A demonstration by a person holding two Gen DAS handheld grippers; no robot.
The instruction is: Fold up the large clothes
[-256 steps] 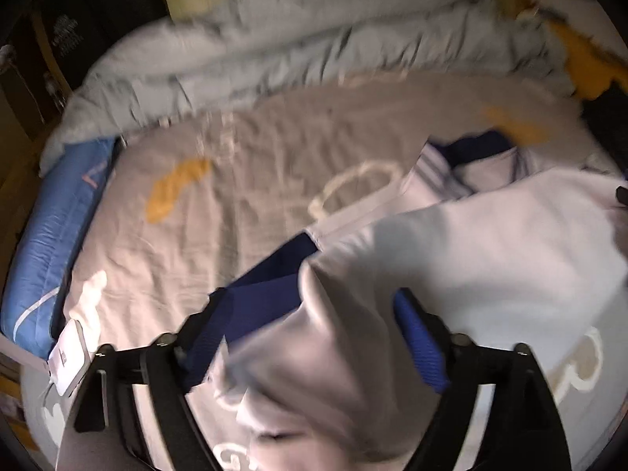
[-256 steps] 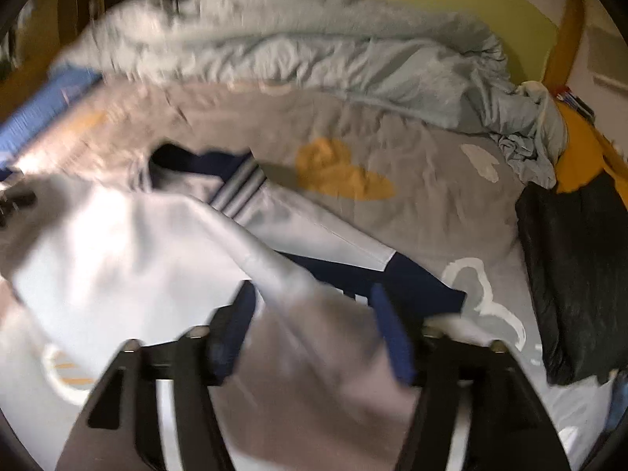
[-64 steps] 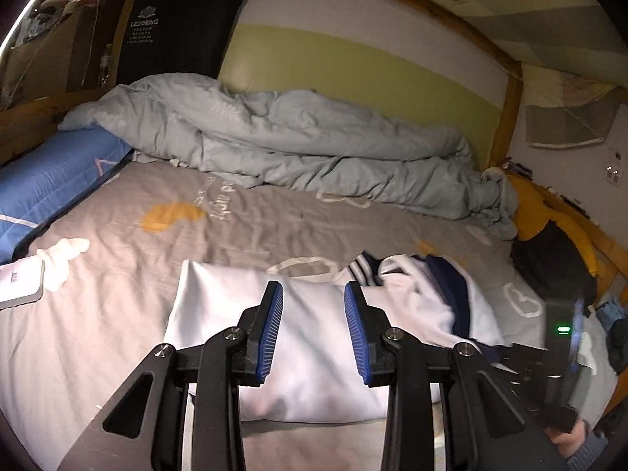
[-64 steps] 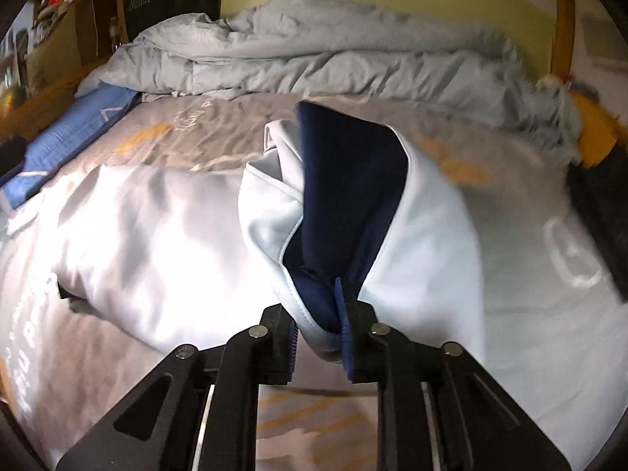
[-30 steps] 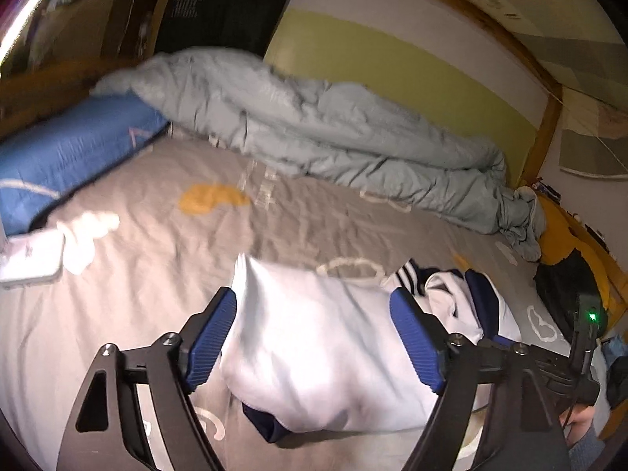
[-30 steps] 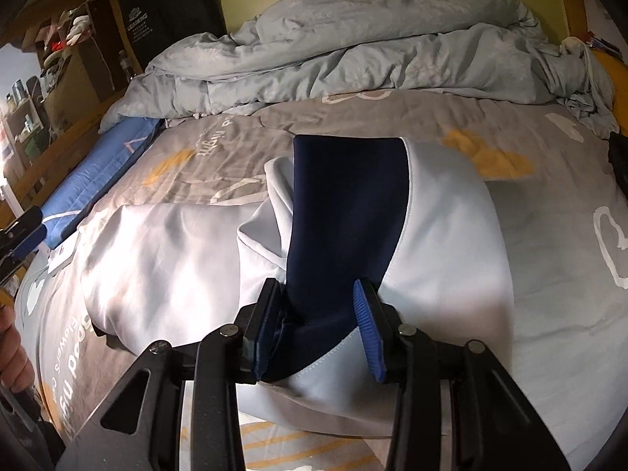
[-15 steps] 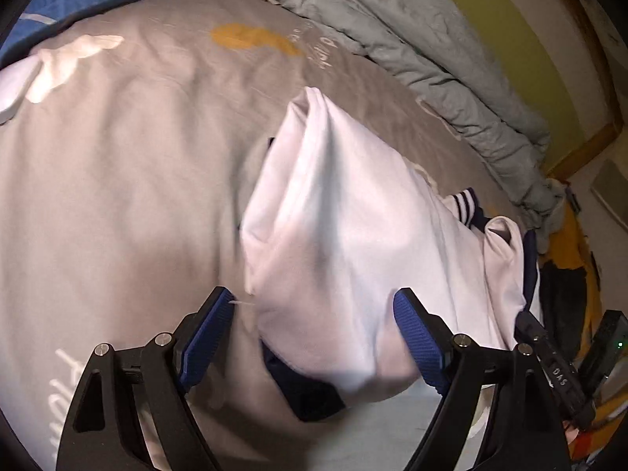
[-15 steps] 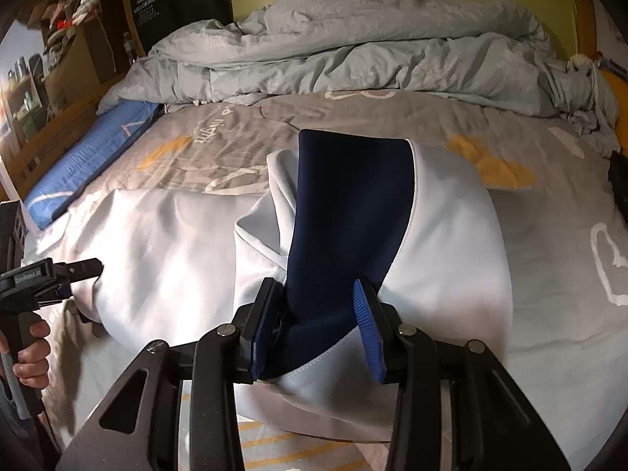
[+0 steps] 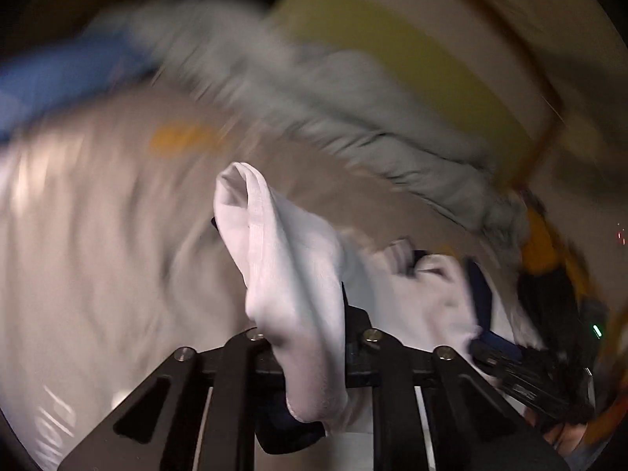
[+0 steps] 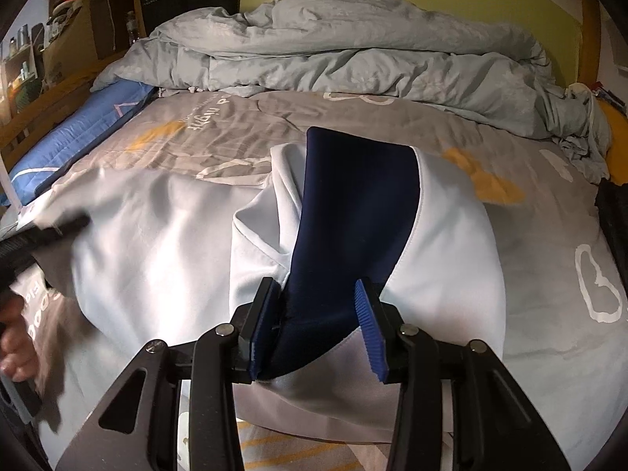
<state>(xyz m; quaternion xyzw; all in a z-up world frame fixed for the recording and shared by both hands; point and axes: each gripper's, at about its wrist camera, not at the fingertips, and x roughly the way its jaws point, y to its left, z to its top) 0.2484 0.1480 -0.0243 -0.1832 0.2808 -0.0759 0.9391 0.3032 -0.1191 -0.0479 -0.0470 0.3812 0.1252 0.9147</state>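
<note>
Since half a second ago your left claw [image 9: 304, 337] has gone from wide open around the white jacket [image 10: 165, 251] to closed down on a bunched fold of its white fabric, and the left wrist view is now heavily blurred. That fold stands up between the fingers and points away from you, toward the grey duvet [image 10: 353, 43].

Your right claw [image 10: 314, 325] sits partly open, the fingers [image 10: 261, 325] spaced around the navy panel [image 10: 353, 204] of the jacket. Whether the pads actually press the cloth, you cannot tell from this view. The navy panel runs lengthwise straight away from the claw, toward the head of the bed.

You have the jacket lying on the grey bed sheet [image 10: 549, 243], its long axis running across the bed from left to right, with the white body spread to the left and the navy-lined part folded over on the right. A blue pillow [image 10: 78, 137] lies along the left edge of the bed.
</note>
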